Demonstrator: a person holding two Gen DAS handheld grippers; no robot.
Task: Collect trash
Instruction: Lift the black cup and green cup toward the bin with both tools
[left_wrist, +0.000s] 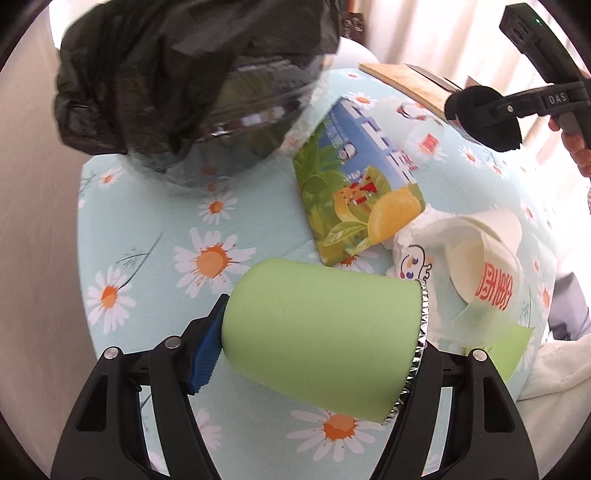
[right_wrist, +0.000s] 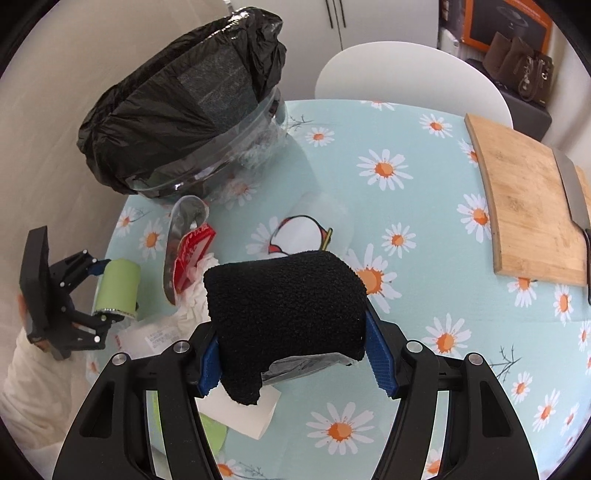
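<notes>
My left gripper (left_wrist: 317, 343) is shut on a light green cup (left_wrist: 321, 336) with a foil rim, held sideways above the daisy tablecloth (left_wrist: 147, 229). The same gripper (right_wrist: 99, 291) and the green cup (right_wrist: 118, 286) show in the right wrist view. My right gripper (right_wrist: 291, 350) is shut on a black fuzzy cloth (right_wrist: 284, 295); it also shows in the left wrist view (left_wrist: 484, 118). A bin lined with a black bag (left_wrist: 177, 85) stands at the far left of the table (right_wrist: 177, 110). A lemon-tea carton (left_wrist: 358, 192), a crumpled paper cup (left_wrist: 480, 258) and a red wrapper (right_wrist: 192, 258) lie on the table.
A wooden cutting board (right_wrist: 532, 206) with a knife (right_wrist: 576, 199) on it lies at the table's right. A white chair (right_wrist: 406, 74) stands behind the table. White paper and tissue (right_wrist: 251, 410) lie below the right gripper.
</notes>
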